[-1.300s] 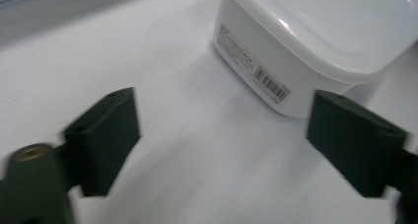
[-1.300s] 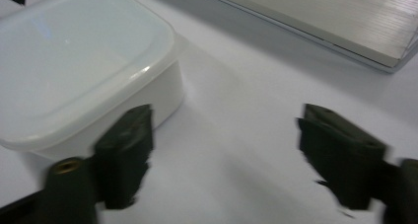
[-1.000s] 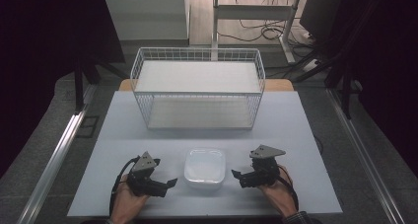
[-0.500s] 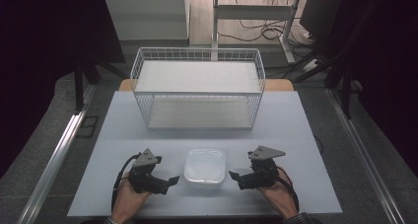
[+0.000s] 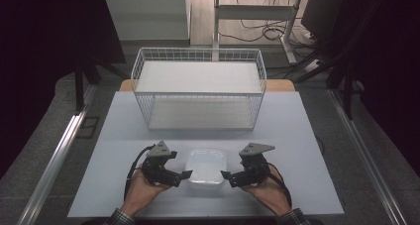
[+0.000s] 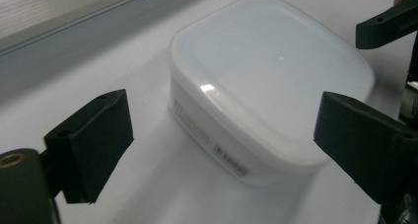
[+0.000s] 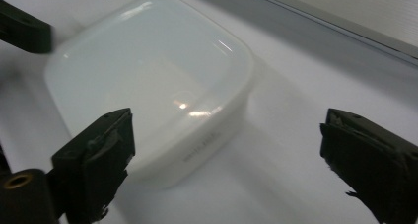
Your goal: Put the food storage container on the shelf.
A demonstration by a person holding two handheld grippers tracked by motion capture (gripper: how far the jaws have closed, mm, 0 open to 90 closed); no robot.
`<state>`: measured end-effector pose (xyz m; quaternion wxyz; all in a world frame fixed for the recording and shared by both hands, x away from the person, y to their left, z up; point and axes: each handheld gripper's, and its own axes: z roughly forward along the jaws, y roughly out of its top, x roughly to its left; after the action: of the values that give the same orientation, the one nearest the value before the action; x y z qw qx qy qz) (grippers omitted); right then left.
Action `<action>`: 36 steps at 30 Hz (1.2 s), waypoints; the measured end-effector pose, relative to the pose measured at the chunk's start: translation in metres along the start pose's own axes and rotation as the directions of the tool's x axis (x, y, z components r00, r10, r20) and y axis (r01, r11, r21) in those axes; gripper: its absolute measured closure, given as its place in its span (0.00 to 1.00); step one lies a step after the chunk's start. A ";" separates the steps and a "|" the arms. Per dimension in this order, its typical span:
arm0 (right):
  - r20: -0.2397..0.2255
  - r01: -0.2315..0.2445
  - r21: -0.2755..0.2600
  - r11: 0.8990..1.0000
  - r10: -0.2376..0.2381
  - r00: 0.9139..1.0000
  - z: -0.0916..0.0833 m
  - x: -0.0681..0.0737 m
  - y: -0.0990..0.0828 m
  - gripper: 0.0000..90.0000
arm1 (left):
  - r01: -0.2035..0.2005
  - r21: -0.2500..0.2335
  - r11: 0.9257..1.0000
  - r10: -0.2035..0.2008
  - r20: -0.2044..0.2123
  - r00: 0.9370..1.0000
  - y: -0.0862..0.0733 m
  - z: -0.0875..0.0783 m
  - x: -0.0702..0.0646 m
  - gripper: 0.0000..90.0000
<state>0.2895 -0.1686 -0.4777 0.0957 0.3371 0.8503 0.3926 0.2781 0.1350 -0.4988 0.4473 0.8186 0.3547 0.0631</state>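
Observation:
A white plastic container with a translucent lid (image 5: 206,168) sits on the white table near its front edge. My left gripper (image 5: 179,165) is at its left side and my right gripper (image 5: 233,168) at its right, each held in a hand and pointing inward at it. In the left gripper view the container (image 6: 266,81) has its near corner between the wide-apart jaws of the left gripper (image 6: 224,120), untouched. In the right gripper view the container (image 7: 148,71) lies ahead of the right gripper (image 7: 226,130), close to one jaw. Both pairs of jaws have just been closing a little and stand open.
A white wire basket (image 5: 198,88) with a solid white shelf stands at the back of the table (image 5: 297,150). Metal rails run along both sides of the table. Cables and a stand's legs lie on the floor beyond.
Both hands have edged inward toward the container and risen slightly. The container has not moved.

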 end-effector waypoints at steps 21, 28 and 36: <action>-0.146 -0.188 0.101 0.977 0.201 0.969 0.008 -0.001 0.004 0.51 | 0.144 0.042 0.989 -0.149 0.165 0.975 -0.007 0.001 0.005 0.50; -0.126 -0.234 0.070 0.970 0.241 0.962 -0.006 0.003 0.003 0.71 | 0.223 -0.019 0.975 -0.217 0.164 0.962 -0.013 -0.011 0.001 0.73; -0.025 -0.199 -0.041 0.979 0.198 0.980 -0.012 0.005 0.004 0.85 | 0.228 -0.085 0.970 -0.217 0.121 0.969 -0.011 -0.012 -0.002 0.90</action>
<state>0.2828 -0.1711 -0.4666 0.0544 0.4139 0.8047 0.4221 0.2654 0.1456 -0.4999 0.5101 0.7529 0.4155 -0.0156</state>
